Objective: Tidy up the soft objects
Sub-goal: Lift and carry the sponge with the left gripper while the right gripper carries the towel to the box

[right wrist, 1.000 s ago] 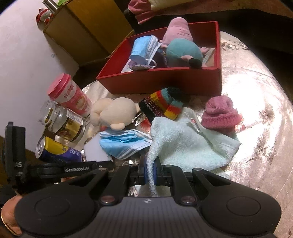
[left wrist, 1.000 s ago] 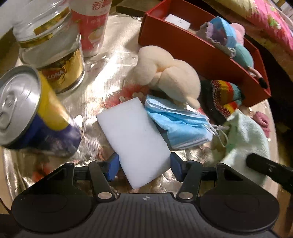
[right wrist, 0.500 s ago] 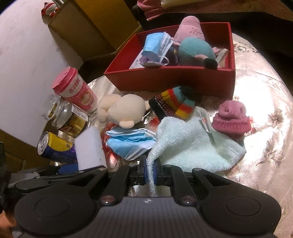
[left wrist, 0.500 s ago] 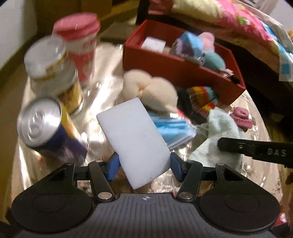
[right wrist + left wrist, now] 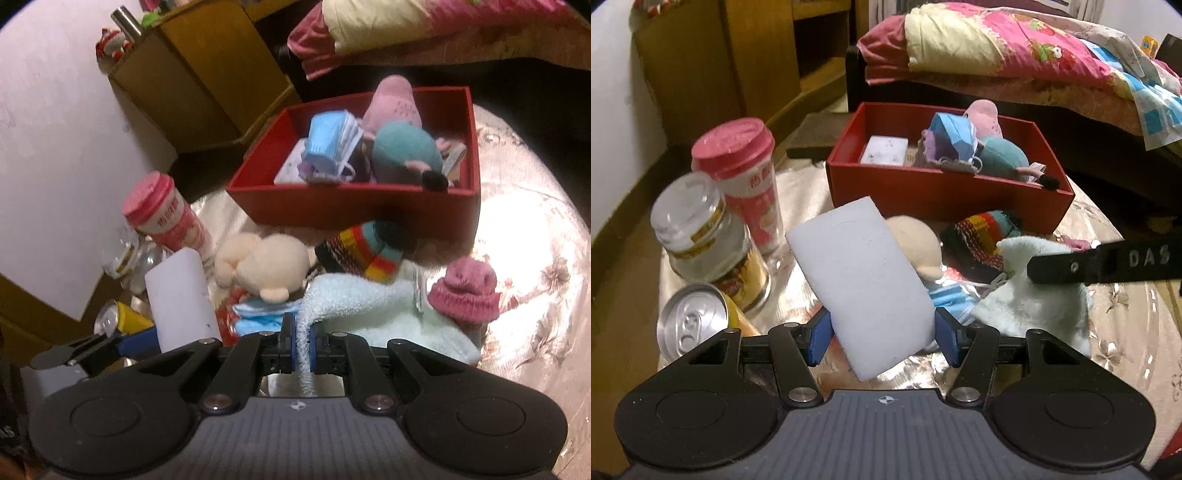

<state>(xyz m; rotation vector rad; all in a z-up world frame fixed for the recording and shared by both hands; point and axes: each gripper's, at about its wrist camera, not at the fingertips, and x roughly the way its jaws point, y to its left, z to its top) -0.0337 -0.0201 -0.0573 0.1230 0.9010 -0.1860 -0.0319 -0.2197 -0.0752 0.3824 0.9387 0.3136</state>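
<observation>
My left gripper (image 5: 882, 338) is shut on a white sponge block (image 5: 860, 277) and holds it lifted above the table; the sponge also shows in the right wrist view (image 5: 181, 299). My right gripper (image 5: 302, 343) is shut on the edge of a pale green towel (image 5: 369, 314), which hangs from it in the left wrist view (image 5: 1034, 299). The red box (image 5: 945, 195) at the back holds a blue mask, a teal plush and a pink plush. A cream plush (image 5: 266, 266), a striped knit hat (image 5: 362, 251), a blue mask (image 5: 258, 317) and a pink knit hat (image 5: 465, 295) lie on the table.
A pink-lidded cup (image 5: 742, 177), a glass jar (image 5: 705, 240) and a yellow-blue can (image 5: 698, 321) stand at the table's left. A wooden cabinet (image 5: 738, 66) and a bed with a pink quilt (image 5: 1015, 48) lie behind the table.
My left gripper has lifted the sponge off the table and tilted up toward the red box. My right gripper has raised the towel's edge slightly.
</observation>
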